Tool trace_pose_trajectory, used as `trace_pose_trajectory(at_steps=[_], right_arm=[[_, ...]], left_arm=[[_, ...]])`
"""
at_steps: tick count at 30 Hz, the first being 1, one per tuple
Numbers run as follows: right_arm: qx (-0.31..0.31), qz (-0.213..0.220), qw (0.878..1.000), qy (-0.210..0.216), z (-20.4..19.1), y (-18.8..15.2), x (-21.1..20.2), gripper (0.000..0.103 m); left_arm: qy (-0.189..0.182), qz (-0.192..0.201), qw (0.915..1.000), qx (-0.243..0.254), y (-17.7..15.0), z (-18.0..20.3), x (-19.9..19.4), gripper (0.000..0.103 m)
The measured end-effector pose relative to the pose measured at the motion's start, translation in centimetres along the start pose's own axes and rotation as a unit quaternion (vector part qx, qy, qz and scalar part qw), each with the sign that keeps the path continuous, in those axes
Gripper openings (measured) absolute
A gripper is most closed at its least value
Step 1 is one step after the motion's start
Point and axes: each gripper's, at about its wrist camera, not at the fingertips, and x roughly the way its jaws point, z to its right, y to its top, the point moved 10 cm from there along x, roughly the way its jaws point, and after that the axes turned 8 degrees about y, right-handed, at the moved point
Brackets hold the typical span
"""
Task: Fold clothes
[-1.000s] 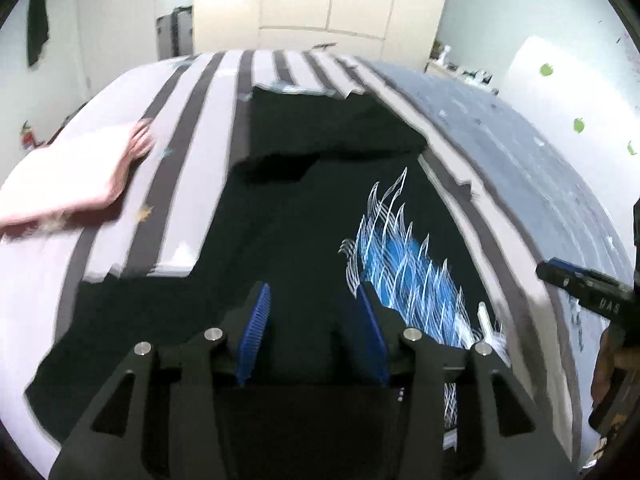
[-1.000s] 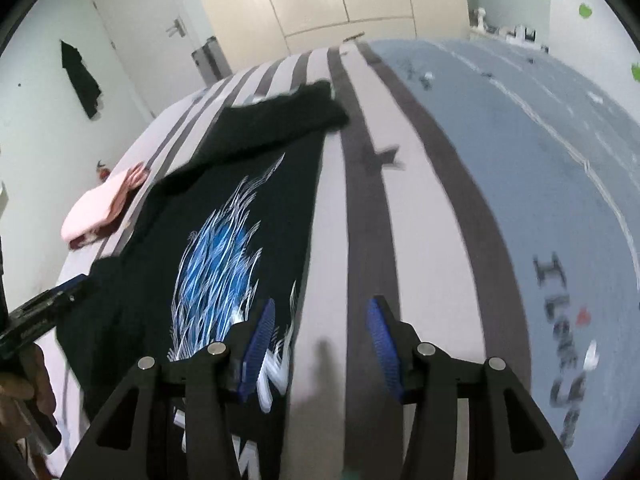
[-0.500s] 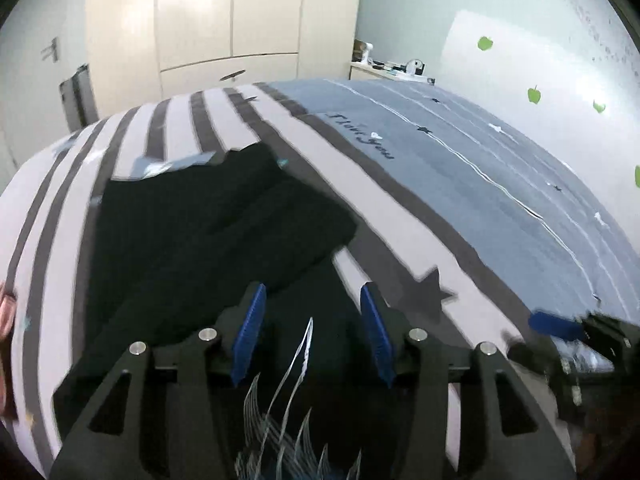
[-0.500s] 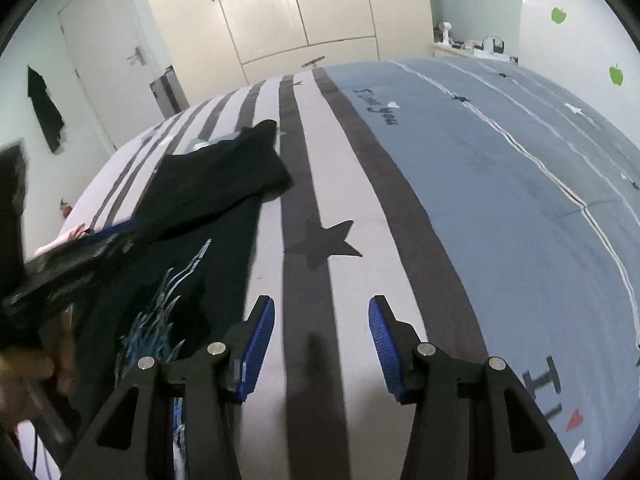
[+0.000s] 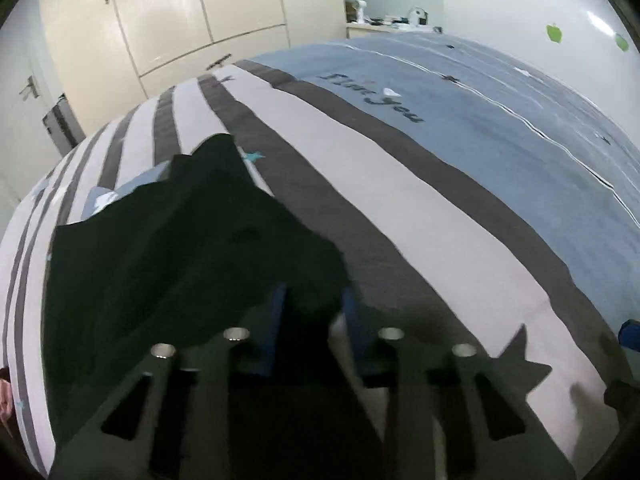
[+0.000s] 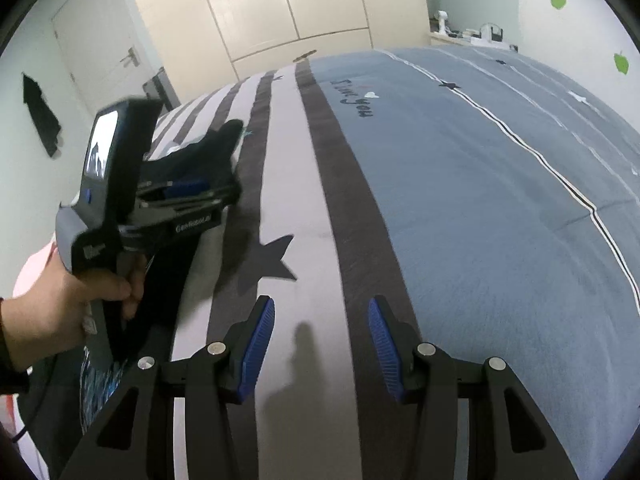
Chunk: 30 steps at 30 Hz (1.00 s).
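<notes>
the right hand-held gripper point(image 6: 321, 344) hangs over the bed point(image 6: 460, 200) with its blue fingers wide apart and nothing between them, so it is free to help. just to the left of it, a hand point(image 6: 60, 308) holds the left hand-held gripper point(image 5: 314, 312). its fingers sit on each side of the black shirt's point(image 5: 180, 248) edge, but it is too blurry to tell if they pinch it. the shirt lies bunched on the bed's striped side, maybe so a part can be folded over. past the bed stands a cupboard point(image 6: 288, 8).
</notes>
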Motion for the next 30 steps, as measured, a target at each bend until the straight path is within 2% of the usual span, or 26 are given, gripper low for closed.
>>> trace_pose_trajectory(at_steps=[1, 3, 7, 11, 14, 15, 17, 19, 21, 23, 26, 30], right_arm=[[0.002, 0.000, 1.000, 0.001, 0.0, 0.2, 0.2, 0.045], [0.000, 0.000, 1.000, 0.004, -0.3, 0.7, 0.7, 0.045], [-0.007, -0.002, 1.000, 0.010, -1.5, 1.8, 1.6, 0.045], [-0.007, -0.001, 1.000, 0.020, -3.0, 3.3, 2.7, 0.045], [-0.007, 0.003, 1.000, 0.025, -4.1, 4.4, 3.4, 0.045], [-0.007, 0.002, 1.000, 0.027, -4.5, 4.7, 3.7, 0.045], [-0.009, 0.000, 0.999, 0.031, -5.3, 5.3, 4.5, 0.045], [-0.016, -0.001, 0.999, 0.033, -6.2, 5.8, 5.4, 0.045], [-0.019, -0.004, 0.999, 0.038, -7.2, 6.3, 6.4, 0.045], [-0.023, -0.005, 0.999, 0.045, -8.3, 6.9, 7.5, 0.045], [-0.031, -0.002, 0.998, 0.057, -10.5, 8.1, 9.4, 0.045], [-0.040, 0.003, 0.997, 0.070, -13.3, 9.7, 11.8, 0.045]], left_arm=[[0.001, 0.001, 1.0000, -0.005, 0.1, -0.4, 0.0, 0.009], [-0.004, 0.011, 0.9996, -0.025, 1.1, -1.9, -0.5, 0.008], [0.013, 0.031, 0.9983, -0.047, 3.4, -7.5, -1.6, 0.006], [0.075, 0.034, 0.9948, -0.060, 5.5, -17.3, -0.8, 0.006], [0.123, 0.018, 0.9875, -0.097, 6.3, -25.6, 0.9, 0.006], [0.131, 0.003, 0.9847, -0.116, 6.1, -28.0, 1.8, 0.007], [0.144, -0.027, 0.9782, -0.147, 5.7, -32.1, 3.3, 0.018], [0.160, -0.032, 0.9706, -0.177, 5.3, -35.2, 3.3, 0.018], [0.149, -0.022, 0.9686, -0.197, 4.6, -36.2, 2.5, 0.022], [0.140, -0.020, 0.9735, -0.180, 3.4, -35.7, 1.9, 0.024], [0.106, -0.035, 0.9842, -0.138, 0.3, -33.1, 1.2, 0.024], [0.043, -0.033, 0.9946, -0.088, -3.5, -27.0, -0.8, 0.024]])
